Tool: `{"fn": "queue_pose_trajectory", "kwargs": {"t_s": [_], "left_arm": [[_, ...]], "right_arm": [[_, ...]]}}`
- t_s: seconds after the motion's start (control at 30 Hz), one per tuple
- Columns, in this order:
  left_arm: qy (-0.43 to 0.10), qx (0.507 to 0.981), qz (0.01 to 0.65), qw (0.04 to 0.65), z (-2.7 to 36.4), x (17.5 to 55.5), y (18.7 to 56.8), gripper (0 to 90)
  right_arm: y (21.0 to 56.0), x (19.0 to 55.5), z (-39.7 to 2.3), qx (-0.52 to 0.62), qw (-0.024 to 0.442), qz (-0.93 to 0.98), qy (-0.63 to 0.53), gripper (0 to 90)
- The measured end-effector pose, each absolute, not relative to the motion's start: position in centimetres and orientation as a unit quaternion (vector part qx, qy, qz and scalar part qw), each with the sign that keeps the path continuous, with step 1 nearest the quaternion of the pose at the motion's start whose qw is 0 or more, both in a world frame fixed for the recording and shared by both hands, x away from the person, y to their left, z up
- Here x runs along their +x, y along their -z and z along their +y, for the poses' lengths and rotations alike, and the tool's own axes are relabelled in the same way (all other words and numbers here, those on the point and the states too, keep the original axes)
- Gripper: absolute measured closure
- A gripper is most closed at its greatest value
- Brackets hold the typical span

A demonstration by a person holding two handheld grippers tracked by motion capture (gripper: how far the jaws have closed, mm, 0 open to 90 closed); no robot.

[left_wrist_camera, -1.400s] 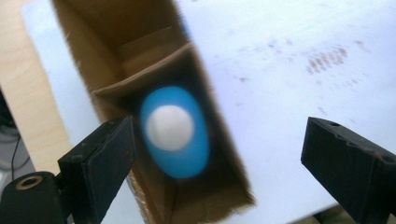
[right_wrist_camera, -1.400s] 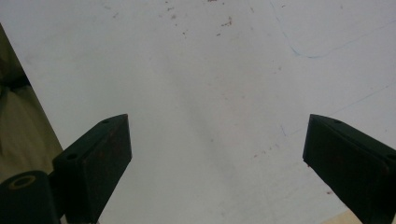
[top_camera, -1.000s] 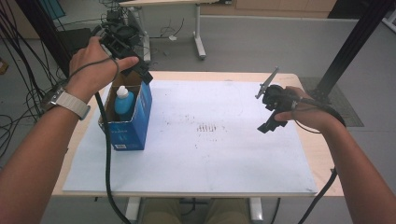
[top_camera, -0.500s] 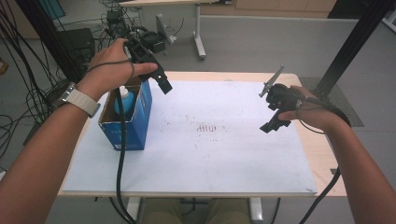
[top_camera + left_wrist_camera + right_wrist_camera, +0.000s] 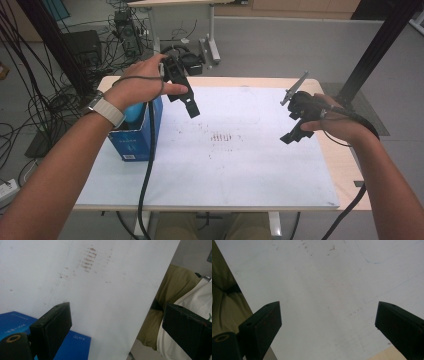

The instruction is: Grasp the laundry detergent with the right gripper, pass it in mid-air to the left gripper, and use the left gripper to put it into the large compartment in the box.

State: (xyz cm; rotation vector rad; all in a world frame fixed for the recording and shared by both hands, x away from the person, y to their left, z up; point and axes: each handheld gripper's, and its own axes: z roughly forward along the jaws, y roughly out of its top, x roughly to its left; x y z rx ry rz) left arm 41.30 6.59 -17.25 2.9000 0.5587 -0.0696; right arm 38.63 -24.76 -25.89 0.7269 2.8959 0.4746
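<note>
White sheet (image 5: 105,290), blue box (image 5: 75,345) below left claw (image 5: 117,327)

Left gripper (image 5: 191,107) raised, jaws apart, right gripper (image 5: 291,136) likewise

Lab corner, grey floor, cluttered with cabling.
Pale wooden table (image 5: 345,165) under a stained white sheet (image 5: 240,160); tangled black cables (image 5: 30,100) on the left; second desk's white leg (image 5: 212,35) behind; black metal post (image 5: 375,50) right.

Blue box (image 5: 135,145) w/ white print, white mat (image 5: 240,165) w/ brown specks.
</note>
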Motion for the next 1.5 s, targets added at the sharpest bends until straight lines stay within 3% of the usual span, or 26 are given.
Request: {"fn": "queue_pose_trajectory", "kwargs": {"t_s": [0.73, 1.5], "left_arm": [[0.038, 0.984, 0.146, 0.092, 4.3, 40.4, 21.2, 9.7], [0.037, 0.982, 0.156, 0.102, 4.5, 40.2, 21.7, 9.9]], "right_arm": [[26.5, 38.7, -25.1, 0.246, 0.059, 0.955, -0.158, 6.9], [26.6, 38.5, -25.6, 0.253, 0.063, 0.952, -0.160, 6.9]]}}
